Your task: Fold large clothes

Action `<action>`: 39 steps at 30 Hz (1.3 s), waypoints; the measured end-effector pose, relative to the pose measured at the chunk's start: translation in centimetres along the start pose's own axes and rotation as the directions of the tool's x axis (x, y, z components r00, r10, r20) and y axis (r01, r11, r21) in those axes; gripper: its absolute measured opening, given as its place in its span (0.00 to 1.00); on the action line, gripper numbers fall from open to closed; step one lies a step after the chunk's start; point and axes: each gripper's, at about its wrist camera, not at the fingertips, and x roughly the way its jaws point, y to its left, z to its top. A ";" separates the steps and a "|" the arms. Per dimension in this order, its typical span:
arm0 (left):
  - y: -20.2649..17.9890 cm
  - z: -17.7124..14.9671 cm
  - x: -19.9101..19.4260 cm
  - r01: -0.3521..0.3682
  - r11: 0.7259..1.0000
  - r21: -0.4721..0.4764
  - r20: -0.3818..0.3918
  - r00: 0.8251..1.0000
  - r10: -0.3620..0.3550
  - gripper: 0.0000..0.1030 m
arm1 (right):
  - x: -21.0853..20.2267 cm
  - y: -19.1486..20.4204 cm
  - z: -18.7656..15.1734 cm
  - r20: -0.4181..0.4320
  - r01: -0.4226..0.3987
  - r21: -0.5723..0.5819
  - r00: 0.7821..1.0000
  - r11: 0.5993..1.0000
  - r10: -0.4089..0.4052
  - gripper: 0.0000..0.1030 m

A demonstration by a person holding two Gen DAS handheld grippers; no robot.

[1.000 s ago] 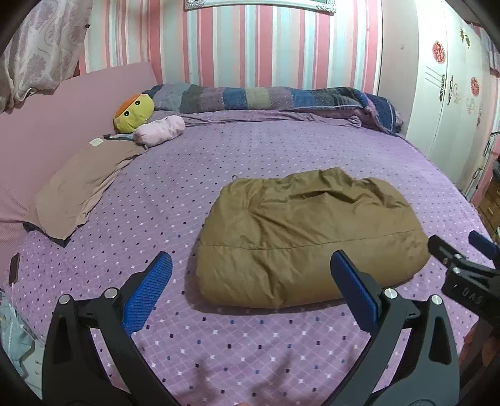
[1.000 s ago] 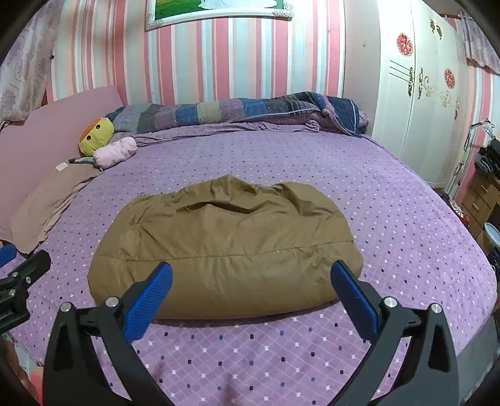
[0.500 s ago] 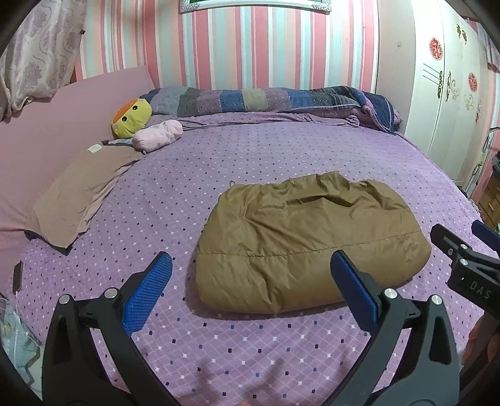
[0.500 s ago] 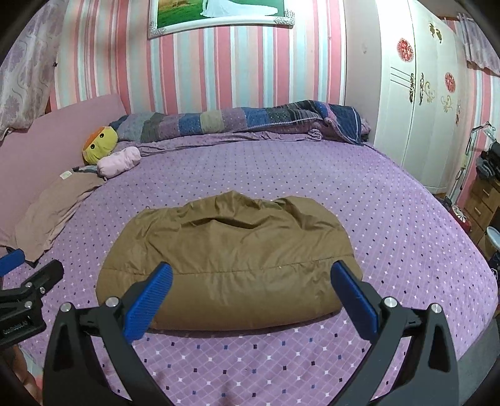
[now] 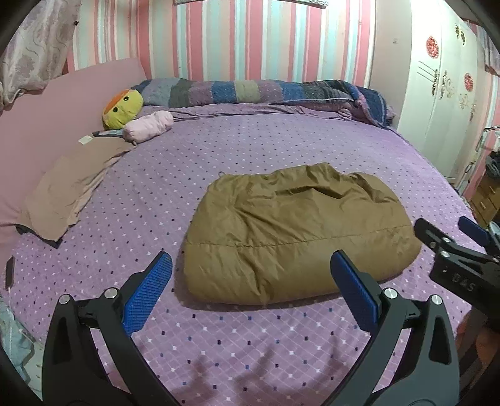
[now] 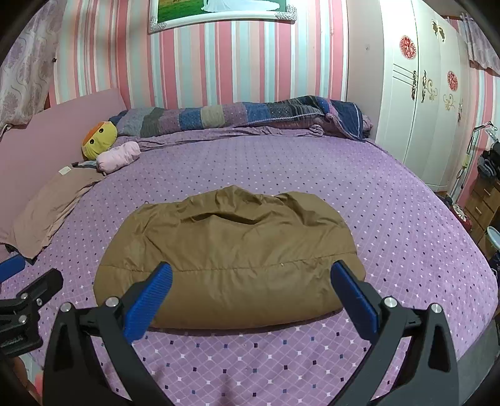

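Folded brown padded jacket [image 5: 293, 231] lay as a puffy bundle on the purple dotted bed [image 5: 281, 146], ahead of both tools and touched by neither. The left gripper [image 5: 250, 281] hung with its blue fingers [image 5: 147, 293] spread wide and empty, the bundle's near left corner showing between them. The right gripper [image 6: 251, 290] was likewise released and grasping nothing, its fingers [image 6: 148, 299] framing the jacket's near edge from above. No containers showed. Along the far side of the bed ran a rolled patchwork quilt [image 6: 237, 115], with a yellow plush toy [image 5: 122, 108], a pink roll [image 5: 147, 125] and a tan cloth [image 5: 72, 184] at the left. Only the right wrist view showed the framed picture [image 6: 218, 12] on the striped wall; each view caught the other gripper at its edge.
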 end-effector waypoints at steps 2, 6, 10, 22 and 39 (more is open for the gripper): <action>0.0 0.0 -0.4 -0.008 1.000 -0.008 0.015 1.000 0.008 0.97 | 0.1 -0.1 0.0 -0.005 -0.001 0.006 1.000 1.000 0.001 0.98; -0.1 0.0 -0.7 -0.007 1.000 -0.010 0.015 1.000 0.007 0.97 | 0.1 -0.3 -0.2 -0.008 0.000 0.011 1.000 1.000 0.000 0.98; -0.3 0.0 -0.9 -0.035 0.999 0.008 0.025 0.999 0.035 0.97 | -0.1 -0.4 -0.2 0.000 0.006 0.010 1.000 1.000 -0.006 0.98; -0.5 0.2 -1.8 -0.058 0.998 0.019 0.046 0.997 0.057 0.97 | -0.6 -0.4 0.0 0.014 0.011 0.003 1.000 1.000 -0.011 0.98; -0.3 0.2 -2.1 -0.062 0.998 0.021 0.043 0.997 0.061 0.97 | -1.2 -0.3 0.5 0.025 0.010 -0.004 1.000 1.000 -0.010 0.98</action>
